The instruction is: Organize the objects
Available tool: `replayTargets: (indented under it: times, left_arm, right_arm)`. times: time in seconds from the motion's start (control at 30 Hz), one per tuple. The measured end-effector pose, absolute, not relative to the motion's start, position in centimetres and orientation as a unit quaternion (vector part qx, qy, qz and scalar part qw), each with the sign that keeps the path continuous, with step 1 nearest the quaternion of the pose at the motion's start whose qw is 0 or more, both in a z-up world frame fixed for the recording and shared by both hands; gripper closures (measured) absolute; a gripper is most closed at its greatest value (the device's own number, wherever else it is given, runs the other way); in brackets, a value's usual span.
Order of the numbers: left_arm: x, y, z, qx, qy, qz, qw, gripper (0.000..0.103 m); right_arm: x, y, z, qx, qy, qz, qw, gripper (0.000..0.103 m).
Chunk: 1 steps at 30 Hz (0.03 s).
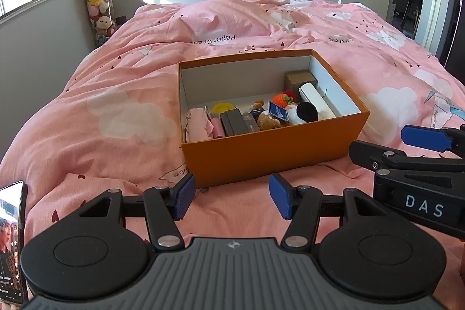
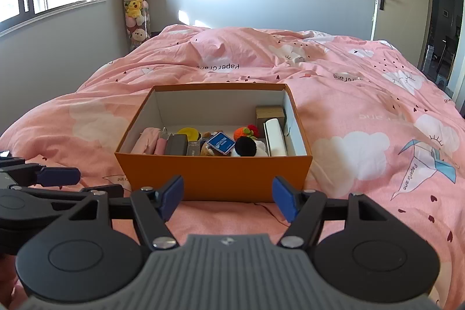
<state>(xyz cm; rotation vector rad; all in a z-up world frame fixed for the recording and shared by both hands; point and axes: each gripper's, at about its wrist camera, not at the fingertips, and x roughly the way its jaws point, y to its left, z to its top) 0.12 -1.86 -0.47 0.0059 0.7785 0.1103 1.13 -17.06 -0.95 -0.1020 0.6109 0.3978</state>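
Left wrist view: your left gripper (image 1: pixel 231 198) holds its jaws wide apart with nothing between them. Only this view shows a lit phone (image 1: pixel 12 237) at the near left edge and the "DAS" lettering on your right gripper (image 1: pixel 386 145) at the right. Right wrist view: your right gripper (image 2: pixel 228 198) also stands wide open and empty; only here does the paper-crane print (image 2: pixel 430 164) on the pink bed (image 2: pixel 363 106) show whole. The orange box (image 2: pixel 213 175), holding small toys and cases, sits on the bed just beyond both pairs of jaws, its near wall facing them, untouched.
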Motion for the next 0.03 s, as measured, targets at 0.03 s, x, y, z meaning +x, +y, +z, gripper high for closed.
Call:
replayTargets:
  times: [0.03]
  left_arm:
    - [0.12, -1.89, -0.46, 0.004, 0.379, 0.054, 0.924, 0.036]
  right_arm:
    - [1.12, -17.05, -0.95, -0.050, 0.299, 0.194, 0.933, 0.034]
